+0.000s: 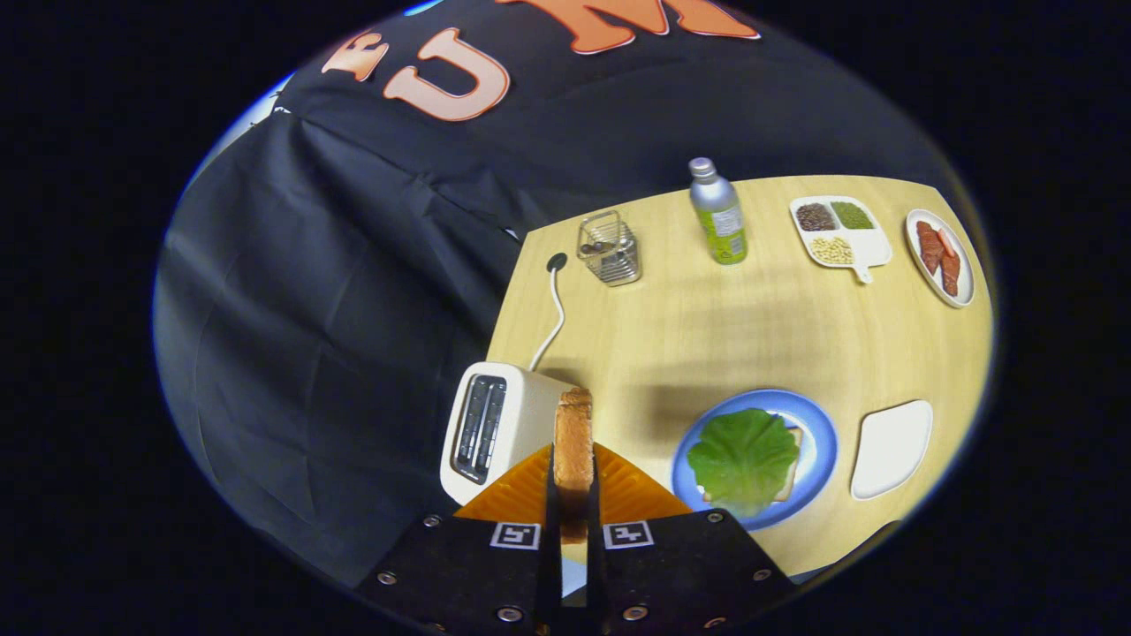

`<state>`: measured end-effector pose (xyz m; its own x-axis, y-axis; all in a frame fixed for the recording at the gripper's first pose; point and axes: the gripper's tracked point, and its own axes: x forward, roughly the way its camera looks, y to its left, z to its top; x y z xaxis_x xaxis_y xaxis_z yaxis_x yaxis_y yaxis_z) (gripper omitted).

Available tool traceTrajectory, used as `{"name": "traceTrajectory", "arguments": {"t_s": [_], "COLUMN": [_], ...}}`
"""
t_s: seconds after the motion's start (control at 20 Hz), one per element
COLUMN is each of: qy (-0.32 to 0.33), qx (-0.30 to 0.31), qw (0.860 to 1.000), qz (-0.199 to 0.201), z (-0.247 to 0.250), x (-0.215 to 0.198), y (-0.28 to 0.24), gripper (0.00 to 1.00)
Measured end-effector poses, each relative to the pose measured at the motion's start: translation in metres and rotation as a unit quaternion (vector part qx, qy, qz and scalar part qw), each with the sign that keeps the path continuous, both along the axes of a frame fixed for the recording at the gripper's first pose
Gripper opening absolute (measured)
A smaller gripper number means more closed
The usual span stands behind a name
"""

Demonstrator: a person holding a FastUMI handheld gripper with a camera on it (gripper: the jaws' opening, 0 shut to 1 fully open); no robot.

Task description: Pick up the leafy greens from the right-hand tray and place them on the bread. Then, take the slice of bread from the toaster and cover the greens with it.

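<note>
Toast slice, browned and crusty, is pinched edge-on between the gripper fingers, long axis pointing away, just right of the toaster. Greens are laid on the blue plate.

Open tabletop mid-frame, clutter along the far edge

The gripper grips a bread slice edge-on just right of the toaster. Bare table lies centre; lower right sit the blue plate with greens and white tray; bottle, wire basket and dishes stand upper right.
</note>
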<state>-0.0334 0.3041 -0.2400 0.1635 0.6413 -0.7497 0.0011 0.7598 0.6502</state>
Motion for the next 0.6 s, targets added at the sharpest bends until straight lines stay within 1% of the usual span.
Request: {"name": "traceTrajectory", "arguments": {"t_s": [0.3, 0.5, 0.6], "qy": [0.009, 0.019, 0.035], "qx": [0.000, 0.012, 0.012], "qw": [1.000, 1.000, 0.999], "qz": [-0.004, -0.006, -0.006], "z": [-0.031, -0.058, -0.077], "x": [-0.019, -0.032, -0.041], "y": [-0.044, -0.056, -0.058], "gripper": [0.12, 0.11, 0.11]}}
